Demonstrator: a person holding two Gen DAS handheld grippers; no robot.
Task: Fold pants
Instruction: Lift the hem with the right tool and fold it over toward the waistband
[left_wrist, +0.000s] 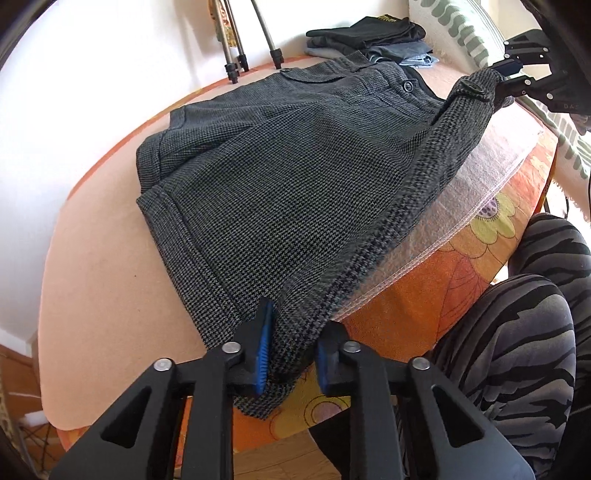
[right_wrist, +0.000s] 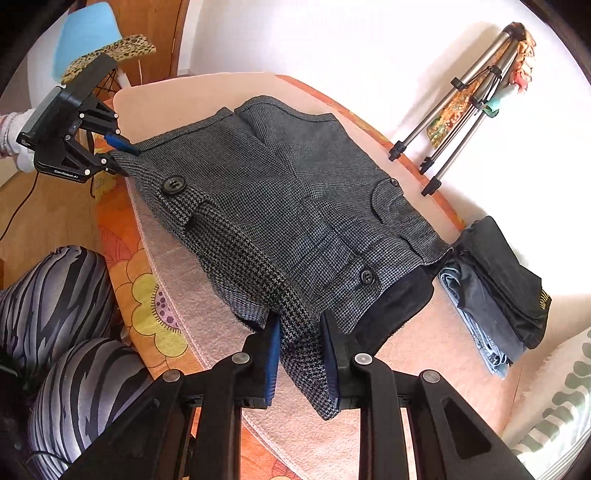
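Along the near edge of the grey houndstooth woven pants (left_wrist: 266, 192) on the round peach-topped table (left_wrist: 103, 280), both grippers — left gripper (left_wrist: 291, 354) at the hem corner, right gripper (right_wrist: 301, 350) at the waistband — pinch cloth, the far half lying straight ahead.

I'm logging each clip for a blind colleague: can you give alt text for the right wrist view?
The right gripper pinches one end of a lifted edge of grey houndstooth shorts; the left gripper holds the far end. The shorts lie on a pinkish table beside a stack of folded clothes, with a tripod against the white wall.
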